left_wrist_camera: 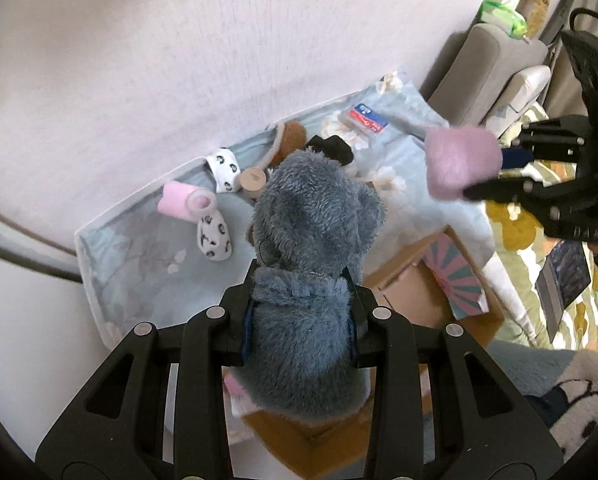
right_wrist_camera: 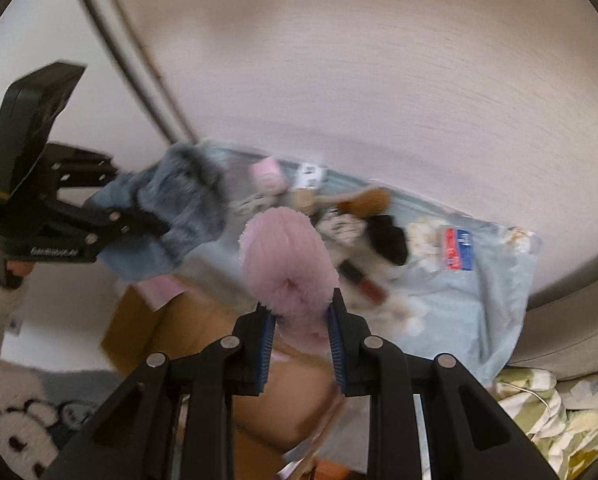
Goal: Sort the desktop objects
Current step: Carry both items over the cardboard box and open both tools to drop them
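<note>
Left wrist view: a pale blue floral cloth covers the surface against a pinkish-white wall, with a grey sofa at upper right and a green-and-yellow patterned blanket along the right edge. At centre frame the left gripper is clamped on a blue-grey fuzzy sock, its long axis running from bottom centre up toward the wall. An open cardboard box sits under and to the right of it. Rolled socks, pink and white panda-print, lie at centre left. At right, the right gripper pinches a pink fuzzy sock.

Right wrist view, blurred: the same wall fills the upper frame and the blue cloth spreads at centre right. The right gripper is closed on the pink fuzzy sock, which points up-frame over the cardboard box. At left, the left gripper grips the blue-grey sock. A red-and-blue packet lies at right.
</note>
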Available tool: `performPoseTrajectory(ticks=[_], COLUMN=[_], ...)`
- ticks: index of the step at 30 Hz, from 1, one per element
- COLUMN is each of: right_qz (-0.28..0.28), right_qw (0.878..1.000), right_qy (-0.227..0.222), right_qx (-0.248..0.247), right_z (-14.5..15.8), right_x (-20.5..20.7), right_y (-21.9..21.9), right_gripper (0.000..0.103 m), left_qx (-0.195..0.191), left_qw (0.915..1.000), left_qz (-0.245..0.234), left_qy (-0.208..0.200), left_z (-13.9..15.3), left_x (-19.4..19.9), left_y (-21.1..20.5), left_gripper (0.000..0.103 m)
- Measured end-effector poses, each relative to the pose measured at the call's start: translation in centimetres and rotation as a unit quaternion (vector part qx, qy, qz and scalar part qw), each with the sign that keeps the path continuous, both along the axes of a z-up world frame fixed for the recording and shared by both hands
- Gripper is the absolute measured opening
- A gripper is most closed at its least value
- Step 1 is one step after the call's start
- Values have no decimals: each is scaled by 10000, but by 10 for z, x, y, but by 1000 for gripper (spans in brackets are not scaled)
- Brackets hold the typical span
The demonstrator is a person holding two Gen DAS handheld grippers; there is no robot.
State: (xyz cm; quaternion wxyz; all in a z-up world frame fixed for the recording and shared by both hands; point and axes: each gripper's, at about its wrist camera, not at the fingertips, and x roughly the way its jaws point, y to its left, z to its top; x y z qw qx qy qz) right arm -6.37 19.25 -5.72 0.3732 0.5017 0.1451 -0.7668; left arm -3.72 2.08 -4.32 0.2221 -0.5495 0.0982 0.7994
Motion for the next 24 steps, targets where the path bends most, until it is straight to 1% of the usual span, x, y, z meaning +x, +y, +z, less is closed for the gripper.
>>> performPoseTrajectory(ticks=[2, 3, 5, 7, 10, 15, 18, 20, 22, 24], right_qz=[231, 259, 444, 573, 721, 766, 637, 507, 417, 393], right_qw=[9997, 9995, 9986, 9975, 9955, 9925, 9915, 9907, 9896, 9886], right_qy=[-37, -23, -58, -147, -314, -555, -639, -794, -921, -938], right_qx=[75, 177, 291, 386, 522, 775, 937, 982, 1023, 1113], right_z=[0, -1, -7, -19, -39, -68, -86, -95, -105, -110], right_x=[14, 20, 33, 41, 51, 64, 66, 66, 64, 66], right_y=[-8, -12, -19, -22, -24, -24, -22, -20, -18, -18], right_gripper=[23, 23, 23, 23, 23, 23, 23, 23, 23, 23], left_qx=[78, 97, 86, 17, -107, -209, -350, -405, -433, -425], left_qw=[10000, 9999, 9999, 10000, 9995, 9976, 9961, 9952, 9943, 9938], left_qz=[-20, -39, -54, -8, -20, 44, 108, 174, 211, 228], left_qy=[-1, -10, -36, -78, -289, -665, -801, -876, -951, -1004], left_z=[8, 11, 11, 5, -15, -53, -76, -88, -98, -104], left_x=[12, 17, 27, 35, 47, 58, 64, 65, 63, 62], left_y=[-3, -3, -4, -5, -5, -10, -11, -12, -13, -13], left_gripper=[30, 30, 30, 30, 30, 30, 30, 30, 31, 31])
